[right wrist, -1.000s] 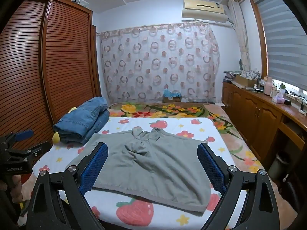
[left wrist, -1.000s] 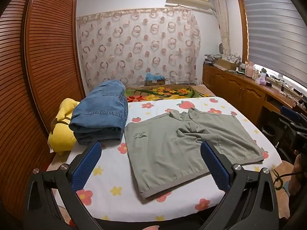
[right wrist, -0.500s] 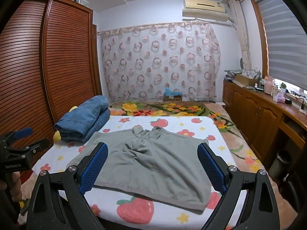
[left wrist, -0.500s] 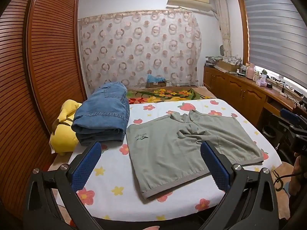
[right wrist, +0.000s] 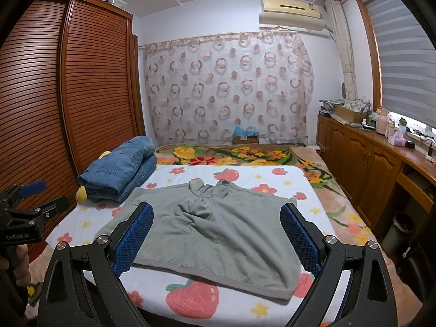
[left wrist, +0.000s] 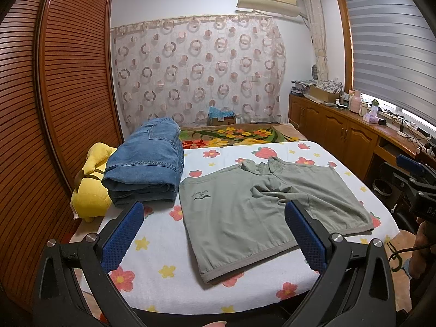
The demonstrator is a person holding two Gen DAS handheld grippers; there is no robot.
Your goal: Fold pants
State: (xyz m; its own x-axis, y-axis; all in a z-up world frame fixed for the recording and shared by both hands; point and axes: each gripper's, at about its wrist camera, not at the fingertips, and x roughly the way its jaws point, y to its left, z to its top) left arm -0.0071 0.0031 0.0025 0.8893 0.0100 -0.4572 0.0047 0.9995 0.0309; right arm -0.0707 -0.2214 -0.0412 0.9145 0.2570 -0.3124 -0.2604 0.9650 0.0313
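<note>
Right now both grippers are hanging in the air at the near edge of the bed (left wrist: 163,280), and neither is touching anything. The left gripper (left wrist: 215,234) is standing with its jaws spread wide, its blue pads (left wrist: 122,234) well apart with nothing between them but the view of the sheet and cloth beyond. The right gripper (right wrist: 216,237) is doing the same: jaws wide, blue pads (right wrist: 299,239) empty, and it is pointing over the middle of the bed. From the left wrist view the right gripper is also showing at the far right edge, held in a hand (left wrist: 422,248).

The grey-green garment (left wrist: 261,207) is lying spread flat on the white sheet with its flower and strawberry print, its hemmed edge toward the grippers and a rumpled fold running across its middle. A small dark logo (left wrist: 200,195) is showing near its left corner. Folded jeans (left wrist: 147,163) are sitting in a stack just beside the garment's left edge, and a yellow plush toy (left wrist: 91,182) is leaning against the jeans on the side toward the wooden wardrobe (left wrist: 54,95).
</note>
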